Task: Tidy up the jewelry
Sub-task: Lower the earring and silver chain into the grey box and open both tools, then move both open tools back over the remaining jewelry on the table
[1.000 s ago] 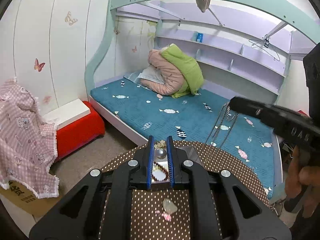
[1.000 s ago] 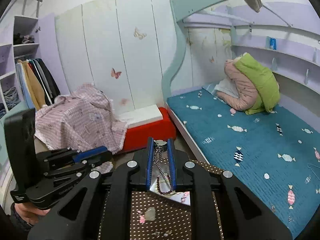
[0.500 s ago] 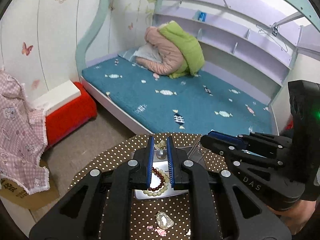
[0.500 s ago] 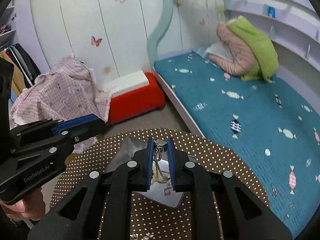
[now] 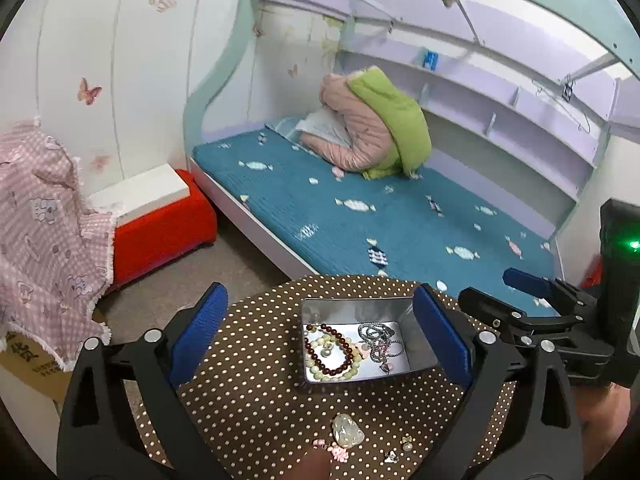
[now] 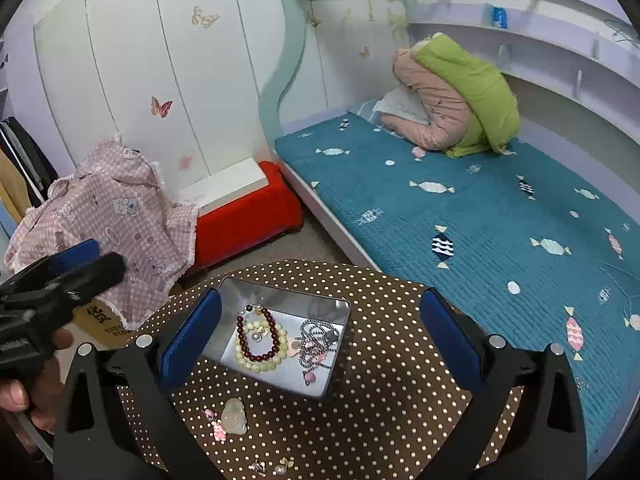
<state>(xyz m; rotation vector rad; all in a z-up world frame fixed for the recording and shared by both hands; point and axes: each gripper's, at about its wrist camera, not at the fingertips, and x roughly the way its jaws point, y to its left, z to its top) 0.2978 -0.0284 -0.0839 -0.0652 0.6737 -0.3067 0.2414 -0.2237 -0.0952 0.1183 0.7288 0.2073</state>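
Observation:
A shiny metal tin (image 5: 316, 307) (image 6: 240, 285) sits on a brown polka-dot round table (image 5: 256, 392) (image 6: 384, 400). Inside lie a dark red bead bracelet (image 5: 320, 360) (image 6: 256, 354), a pale bead bracelet (image 5: 320, 376) (image 6: 256, 366) and a silver chain necklace (image 5: 378, 340) (image 6: 316, 340). My left gripper (image 5: 320, 332) is open and empty above the tin. My right gripper (image 6: 316, 340) is open and empty, also over the tin. A pale jade pendant (image 5: 347, 431) (image 6: 235, 416), pink charms (image 5: 338, 451) (image 6: 216, 426) and small earrings (image 5: 406, 442) (image 6: 280, 466) lie on the table near me.
A bed with a teal cover (image 5: 380, 216) (image 6: 480, 216) stands beyond the table, with a pink and green quilt (image 5: 372, 128) (image 6: 456, 96) on it. A red stool (image 5: 160, 224) (image 6: 244, 216) and a pink checked cloth (image 5: 36, 232) (image 6: 112, 216) are to the left.
Both grippers opened wide. The left one let go of the beads and the right one let go of the silver chain; both pieces now lie in the tin. Both grippers pulled back slightly.

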